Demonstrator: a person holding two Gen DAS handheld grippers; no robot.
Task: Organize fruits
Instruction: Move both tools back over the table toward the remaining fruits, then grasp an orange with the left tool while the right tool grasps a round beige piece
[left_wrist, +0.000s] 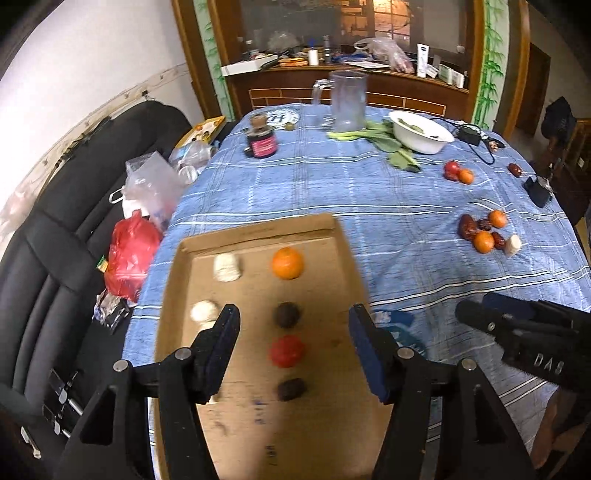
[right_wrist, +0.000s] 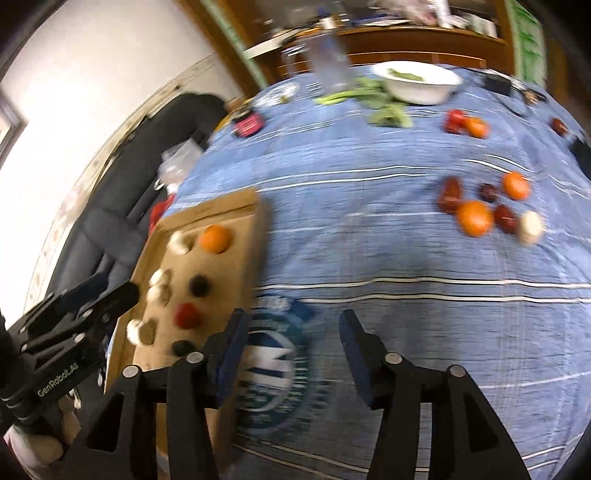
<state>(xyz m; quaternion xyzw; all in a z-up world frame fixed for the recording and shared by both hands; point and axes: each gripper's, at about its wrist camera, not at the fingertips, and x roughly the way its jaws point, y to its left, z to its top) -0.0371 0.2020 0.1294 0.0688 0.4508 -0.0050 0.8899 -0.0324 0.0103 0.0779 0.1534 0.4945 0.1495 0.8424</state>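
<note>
A cardboard tray (left_wrist: 325, 236) lies on the blue striped tablecloth (left_wrist: 295, 184). It holds an orange (left_wrist: 287, 263), white pieces (left_wrist: 226, 267), dark dates (left_wrist: 287, 314) and a red tomato (left_wrist: 287, 351). My left gripper (left_wrist: 293, 350) is open and empty above the tray. Loose fruit lies to the right: oranges, dates and a white piece (left_wrist: 484, 230), plus a tomato with an orange (left_wrist: 458, 171). My right gripper (right_wrist: 291, 350) is open and empty over the cloth, right of the tray (right_wrist: 243, 236), with the loose fruit pile (right_wrist: 476, 216) ahead to its right. The right wrist view is blurred.
A clear plastic jug (left_wrist: 347, 101), a white bowl (left_wrist: 421, 134) with greens, leafy vegetables (left_wrist: 384, 142) and a dark jar (left_wrist: 261, 142) stand at the far side. A charger and cables (left_wrist: 471, 134) lie far right. A black sofa (left_wrist: 74, 258) with plastic bags borders the left.
</note>
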